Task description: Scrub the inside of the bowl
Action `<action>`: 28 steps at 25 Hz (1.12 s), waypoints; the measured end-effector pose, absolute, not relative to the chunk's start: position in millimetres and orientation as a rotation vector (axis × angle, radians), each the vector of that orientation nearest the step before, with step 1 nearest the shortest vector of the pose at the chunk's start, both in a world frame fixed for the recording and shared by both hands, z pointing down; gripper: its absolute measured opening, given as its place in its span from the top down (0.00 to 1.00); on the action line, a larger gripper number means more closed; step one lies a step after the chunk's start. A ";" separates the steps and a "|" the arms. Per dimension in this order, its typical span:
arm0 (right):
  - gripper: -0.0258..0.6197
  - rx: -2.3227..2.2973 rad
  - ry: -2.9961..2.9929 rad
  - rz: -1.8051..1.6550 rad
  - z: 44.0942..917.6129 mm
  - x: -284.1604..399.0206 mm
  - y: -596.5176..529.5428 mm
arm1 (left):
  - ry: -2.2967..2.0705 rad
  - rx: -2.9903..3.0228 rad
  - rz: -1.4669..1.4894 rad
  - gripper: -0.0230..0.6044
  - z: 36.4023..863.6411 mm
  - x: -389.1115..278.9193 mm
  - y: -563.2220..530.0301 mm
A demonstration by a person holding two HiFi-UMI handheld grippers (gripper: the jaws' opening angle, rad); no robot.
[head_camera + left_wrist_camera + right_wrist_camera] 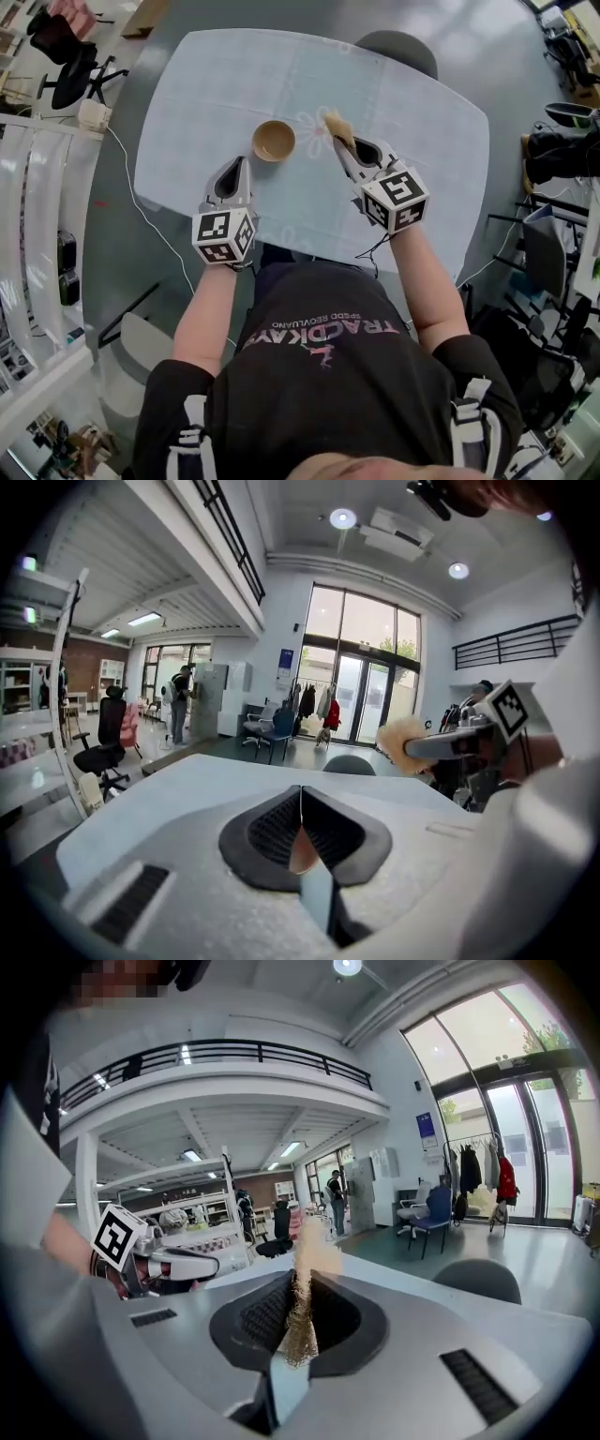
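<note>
Standing upright on the table [187, 159], the bowl [274, 141] is round and tan-brown, w/ a lighter brown inside, and nothing can be seen in it. It sits approx. halfway btw. the far edge and the near edge, a little toward the left edge. Its mouth faces straight up. As it is round, no long axis can be told for it.

The left gripper [238, 165] shows on the near-left side of the bowl, close to the near edge and apart from the bowl, w/ its tip toward the far edge. Its jaws are pressed together and hold nothing.

The right gripper [340, 148] shows on the right side of the bowl, also not touching it. Its jaws are clamped on a beige, fibrous scrubber [334, 123]. The scrubber is longish: its long axis goes along the jaws, and the free end sticks out past the tips toward the far edge, slightly to the left. This end is just beside the bowl's right rim in the head view; contact cannot be told.
</note>
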State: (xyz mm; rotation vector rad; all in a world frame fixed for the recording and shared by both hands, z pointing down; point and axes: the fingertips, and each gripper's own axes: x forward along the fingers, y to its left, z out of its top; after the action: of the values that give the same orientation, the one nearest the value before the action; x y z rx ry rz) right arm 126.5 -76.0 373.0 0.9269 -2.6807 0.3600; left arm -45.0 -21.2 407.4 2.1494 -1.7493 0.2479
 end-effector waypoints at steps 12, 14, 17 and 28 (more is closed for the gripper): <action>0.91 0.747 -2.857 0.286 322.6 128.6 -12.9 | -1.824 2.137 0.184 0.94 371.7 12.5 66.5; 0.91 0.730 -2.857 0.298 325.3 124.5 -3.9 | -1.827 2.133 0.189 0.94 370.6 11.4 74.0; 0.91 0.717 -2.852 0.299 328.4 119.8 6.6 | -1.829 2.133 0.184 0.94 366.7 7.5 79.7; 0.91 0.785 -2.814 0.291 333.1 95.7 26.5 | -1.778 2.206 0.134 0.94 350.2 -16.7 75.5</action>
State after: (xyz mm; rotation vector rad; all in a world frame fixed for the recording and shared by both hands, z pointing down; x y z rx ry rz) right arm 95.7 26.5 333.1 0.7845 -2.8144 0.2910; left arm -16.7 75.5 350.2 2.2060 -1.7784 0.1336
